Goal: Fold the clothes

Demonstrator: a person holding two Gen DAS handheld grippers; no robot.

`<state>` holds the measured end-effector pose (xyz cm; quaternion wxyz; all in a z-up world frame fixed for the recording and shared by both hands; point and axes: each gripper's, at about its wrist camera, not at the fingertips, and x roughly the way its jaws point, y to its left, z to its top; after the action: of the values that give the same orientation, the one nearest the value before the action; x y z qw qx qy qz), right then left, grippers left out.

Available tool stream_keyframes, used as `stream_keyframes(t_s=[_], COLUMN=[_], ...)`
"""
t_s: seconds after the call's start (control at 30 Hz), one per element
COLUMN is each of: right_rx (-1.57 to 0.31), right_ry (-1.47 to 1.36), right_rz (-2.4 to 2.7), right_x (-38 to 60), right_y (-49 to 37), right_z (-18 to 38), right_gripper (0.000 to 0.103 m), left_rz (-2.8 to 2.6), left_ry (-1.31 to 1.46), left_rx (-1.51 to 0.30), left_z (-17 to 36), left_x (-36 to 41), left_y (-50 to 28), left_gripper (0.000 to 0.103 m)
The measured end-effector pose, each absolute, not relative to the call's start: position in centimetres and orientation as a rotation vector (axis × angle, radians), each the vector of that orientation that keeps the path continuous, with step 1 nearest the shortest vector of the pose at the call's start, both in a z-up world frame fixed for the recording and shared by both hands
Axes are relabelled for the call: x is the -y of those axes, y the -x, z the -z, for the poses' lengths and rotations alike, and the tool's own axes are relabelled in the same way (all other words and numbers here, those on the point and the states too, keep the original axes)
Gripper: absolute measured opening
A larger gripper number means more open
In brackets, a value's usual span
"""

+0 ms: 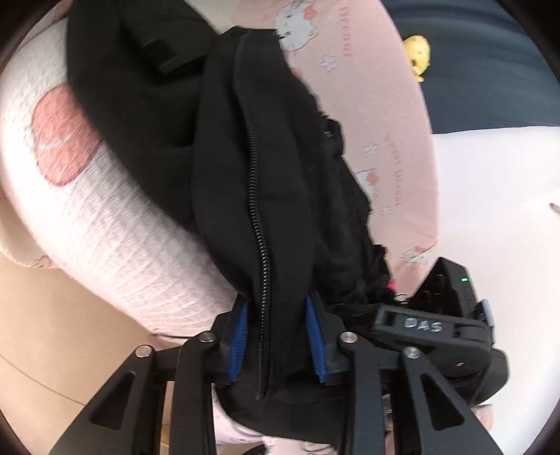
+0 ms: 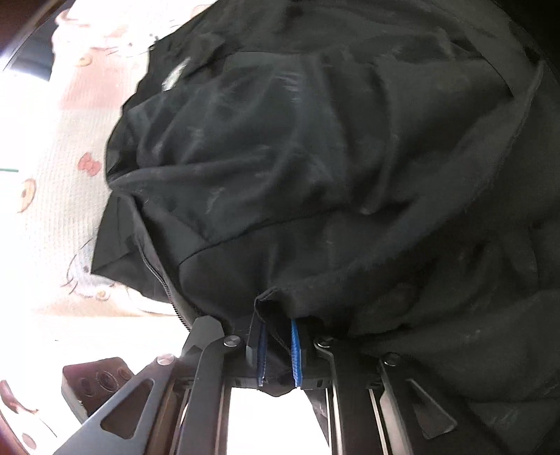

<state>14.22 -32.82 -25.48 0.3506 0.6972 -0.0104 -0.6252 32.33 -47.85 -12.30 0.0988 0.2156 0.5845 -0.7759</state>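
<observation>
A black zip-up garment (image 1: 245, 157) lies bunched on a pink and white patterned blanket (image 1: 115, 224). My left gripper (image 1: 278, 339) is shut on a thick fold of it, the zipper (image 1: 260, 245) running between the blue pads (image 1: 239, 336). In the right wrist view the same black garment (image 2: 315, 157) fills most of the picture. My right gripper (image 2: 280, 353) is shut on its hem edge, the blue pads (image 2: 295, 353) pinching the cloth. The right gripper's body (image 1: 451, 315) shows at the lower right of the left wrist view, close beside the left one.
The blanket carries cartoon cat prints (image 1: 297, 24) and a pink band (image 1: 395, 122). A yellow toy (image 1: 418, 52) lies on dark blue fabric (image 1: 483, 70) at the far right. A brown floor (image 1: 52, 332) shows lower left. A white surface (image 1: 497, 196) lies at the right.
</observation>
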Motion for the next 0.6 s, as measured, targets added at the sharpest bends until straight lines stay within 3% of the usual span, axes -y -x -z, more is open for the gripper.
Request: stream_keyframes(t_s=[0.17, 0.4, 0.6], right_rx=[0.084, 0.009, -0.075], right_ry=[-1.800, -1.745, -1.684], right_rz=[1.561, 1.533, 1.522], right_x=[33.1, 35.2, 37.2], right_y=[-15.1, -18.1, -21.3], right_z=[23.8, 20.8, 20.7], right_gripper=[0.009, 0.009, 0.009], left_rz=[2.301, 2.334, 2.230], left_ry=[-0.513, -0.519, -0.509], left_rx=[-1.850, -1.672, -1.602], left_z=[10.6, 7.0, 8.2], left_x=[48.5, 48.8, 50.9], left_y=[-33.6, -37.0, -41.5], left_gripper=[0.026, 0.026, 0.026])
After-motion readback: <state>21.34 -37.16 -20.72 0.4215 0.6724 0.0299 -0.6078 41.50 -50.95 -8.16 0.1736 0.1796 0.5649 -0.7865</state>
